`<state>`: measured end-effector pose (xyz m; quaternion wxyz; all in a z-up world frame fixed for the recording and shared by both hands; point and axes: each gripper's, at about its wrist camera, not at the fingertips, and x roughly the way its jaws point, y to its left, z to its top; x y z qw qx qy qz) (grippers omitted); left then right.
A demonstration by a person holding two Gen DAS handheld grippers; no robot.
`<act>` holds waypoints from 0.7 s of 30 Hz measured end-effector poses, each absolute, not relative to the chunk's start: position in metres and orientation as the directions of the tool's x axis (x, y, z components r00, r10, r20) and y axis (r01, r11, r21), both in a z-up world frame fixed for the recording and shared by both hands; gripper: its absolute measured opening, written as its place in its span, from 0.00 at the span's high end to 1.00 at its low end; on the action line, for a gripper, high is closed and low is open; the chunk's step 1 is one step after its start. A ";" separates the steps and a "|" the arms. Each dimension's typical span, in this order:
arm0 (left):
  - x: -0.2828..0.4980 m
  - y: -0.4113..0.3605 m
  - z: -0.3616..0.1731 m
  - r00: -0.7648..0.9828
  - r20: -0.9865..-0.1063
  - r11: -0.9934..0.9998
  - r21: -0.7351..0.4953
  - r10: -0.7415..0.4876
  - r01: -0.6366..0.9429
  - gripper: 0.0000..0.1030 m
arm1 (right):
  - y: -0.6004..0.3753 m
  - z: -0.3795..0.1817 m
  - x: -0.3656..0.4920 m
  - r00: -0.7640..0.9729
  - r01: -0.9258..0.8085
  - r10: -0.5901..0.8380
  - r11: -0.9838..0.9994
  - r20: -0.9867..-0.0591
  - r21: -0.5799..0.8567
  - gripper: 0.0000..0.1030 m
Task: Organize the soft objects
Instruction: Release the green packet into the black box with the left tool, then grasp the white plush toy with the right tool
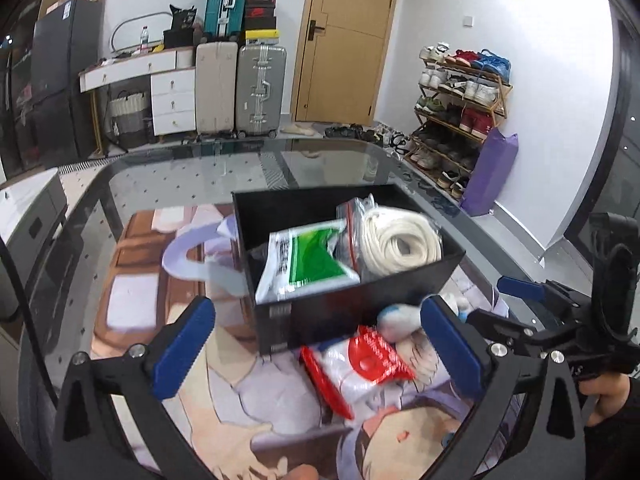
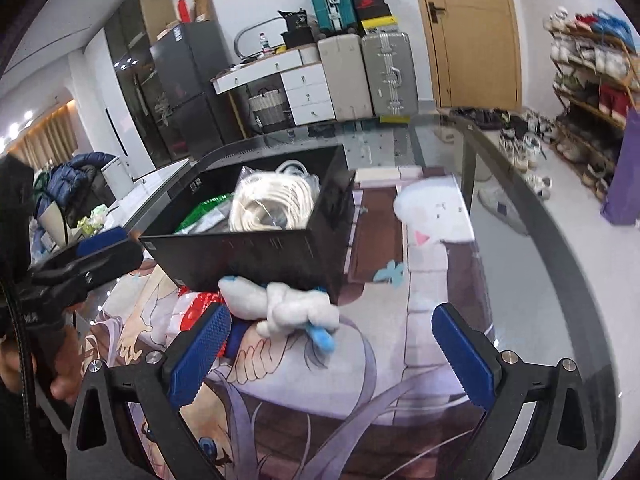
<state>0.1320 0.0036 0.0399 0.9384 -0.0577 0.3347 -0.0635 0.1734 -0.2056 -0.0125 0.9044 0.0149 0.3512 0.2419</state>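
Glass-topped table [image 1: 192, 168] lay over a printed anime-style mat [image 1: 132, 280]. Against far wall: beige hard-shell suitcase [image 1: 216, 88] and silver ribbed suitcase [image 1: 261, 90] side by side, teal suitcase [image 1: 226, 2] stacked above. White drawer desk [image 1: 160, 80] to their left. Wooden door [image 1: 352, 36] shut. Tiered wooden shoe rack [image 1: 460, 120] full of shoes; purple bag [image 1: 492, 172] leaned beside it.

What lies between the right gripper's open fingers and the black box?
In the right wrist view, a white and blue plush toy lies on the mat between the right gripper and the black box, against the box's near wall.
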 end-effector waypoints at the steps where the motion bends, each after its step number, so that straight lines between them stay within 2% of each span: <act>1: 0.131 0.003 0.037 0.766 -0.623 0.985 -0.157 -0.159 0.077 0.00 | -0.206 -0.015 0.175 0.625 -0.423 0.451 0.882 -0.638 0.209 0.01; 7: 0.129 -0.001 0.019 0.756 -0.641 0.988 -0.142 -0.134 0.055 0.00 | -0.206 -0.020 0.177 0.605 -0.410 0.440 0.887 -0.664 0.215 0.01; 14: 0.124 0.005 0.006 0.757 -0.635 0.983 -0.172 -0.155 0.058 0.00 | -0.205 -0.019 0.181 0.605 -0.391 0.436 0.892 -0.666 0.228 0.01; 21: 0.124 0.003 0.001 0.748 -0.644 0.985 -0.153 -0.163 0.083 0.00 | -0.185 -0.026 0.185 0.598 -0.391 0.435 0.892 -0.673 0.229 0.01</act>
